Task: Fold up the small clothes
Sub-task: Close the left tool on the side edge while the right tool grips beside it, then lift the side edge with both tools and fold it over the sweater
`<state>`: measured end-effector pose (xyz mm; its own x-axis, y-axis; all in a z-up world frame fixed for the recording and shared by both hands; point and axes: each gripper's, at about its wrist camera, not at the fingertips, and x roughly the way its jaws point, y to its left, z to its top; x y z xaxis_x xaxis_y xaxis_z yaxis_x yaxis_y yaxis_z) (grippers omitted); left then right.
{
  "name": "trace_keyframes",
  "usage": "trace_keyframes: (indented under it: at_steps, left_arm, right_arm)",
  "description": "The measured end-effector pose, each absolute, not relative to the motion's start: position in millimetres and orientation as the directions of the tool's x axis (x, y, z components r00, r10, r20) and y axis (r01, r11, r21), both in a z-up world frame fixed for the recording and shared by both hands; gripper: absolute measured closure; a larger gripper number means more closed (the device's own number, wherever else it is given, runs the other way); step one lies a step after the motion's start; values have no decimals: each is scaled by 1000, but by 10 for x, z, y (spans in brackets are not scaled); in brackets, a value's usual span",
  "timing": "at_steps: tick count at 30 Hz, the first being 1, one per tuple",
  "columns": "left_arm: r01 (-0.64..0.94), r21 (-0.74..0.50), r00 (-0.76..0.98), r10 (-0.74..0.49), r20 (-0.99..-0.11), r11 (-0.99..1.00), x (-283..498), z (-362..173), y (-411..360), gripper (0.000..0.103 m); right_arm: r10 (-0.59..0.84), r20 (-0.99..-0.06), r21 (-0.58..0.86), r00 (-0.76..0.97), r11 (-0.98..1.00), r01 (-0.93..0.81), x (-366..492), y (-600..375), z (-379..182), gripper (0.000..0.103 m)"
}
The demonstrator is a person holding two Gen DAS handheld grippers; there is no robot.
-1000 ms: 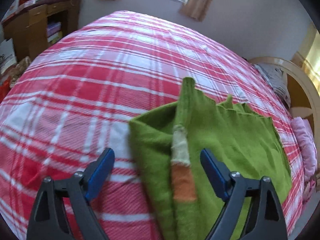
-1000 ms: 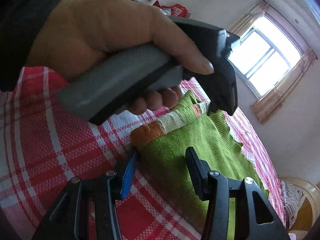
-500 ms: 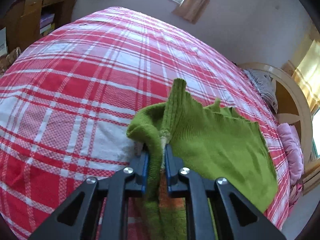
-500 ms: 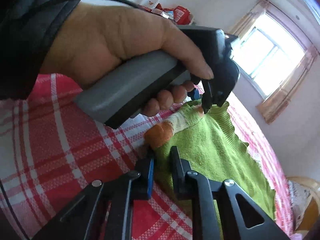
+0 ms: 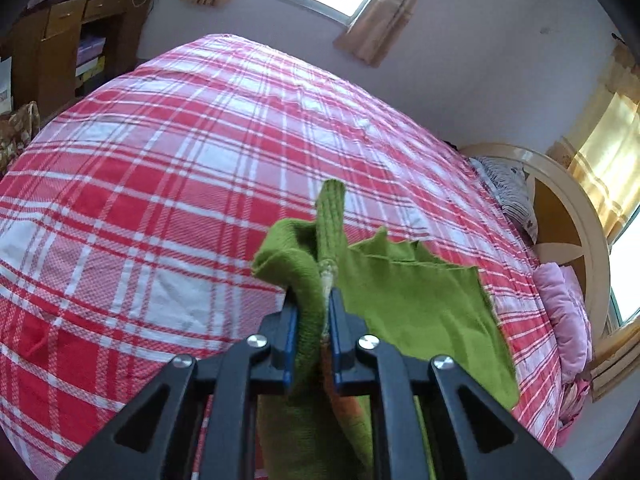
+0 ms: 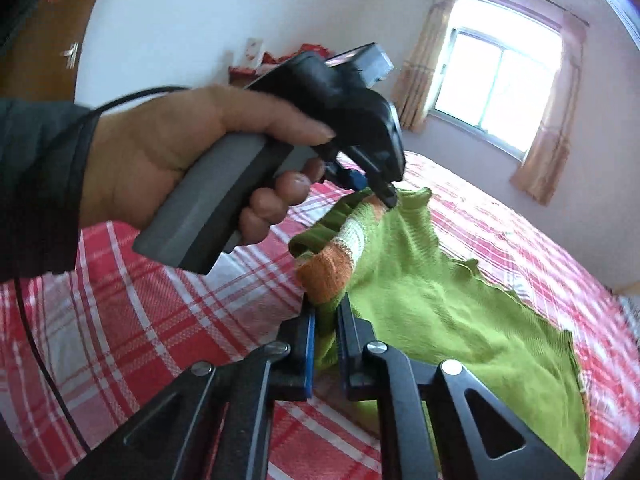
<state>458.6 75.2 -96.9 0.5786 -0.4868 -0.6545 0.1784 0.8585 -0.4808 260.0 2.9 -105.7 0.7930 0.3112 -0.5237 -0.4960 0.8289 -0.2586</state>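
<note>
A small green knit garment (image 5: 416, 312) with an orange and cream striped band (image 6: 340, 256) hangs lifted above the red and white plaid bed (image 5: 160, 184). My left gripper (image 5: 312, 320) is shut on its bunched edge, with cloth standing up between the fingers. My right gripper (image 6: 326, 320) is shut on the same edge just below the orange band. In the right wrist view the left gripper (image 6: 384, 196) and the hand holding it pinch the garment farther along that edge. The rest of the garment (image 6: 460, 320) drapes down toward the bed.
A wooden shelf unit (image 5: 80, 48) stands at the bed's far left. A round wooden headboard (image 5: 568, 240) with pink bedding (image 5: 564, 312) and a patterned pillow (image 5: 508, 192) is at the right. A curtained window (image 6: 496, 92) is on the far wall.
Both grippers were open around the garment's edge lying on the bed; both closed on it and have raised it off the bed.
</note>
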Motion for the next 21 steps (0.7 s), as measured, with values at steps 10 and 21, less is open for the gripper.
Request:
trace_keyframes:
  at_steps: [10,21]
  left_arm:
    - [196,-485,599,-495,-629,853,4552,-703,394,90]
    - [267,-460,599,-520,-609,847,4553,-458,-223,90]
  right_arm:
    - [355,-494,-103,793,882,-459,2723,-590,-930,96]
    - [344,-445,7,827,924,-381,2662,-1270,-772,96]
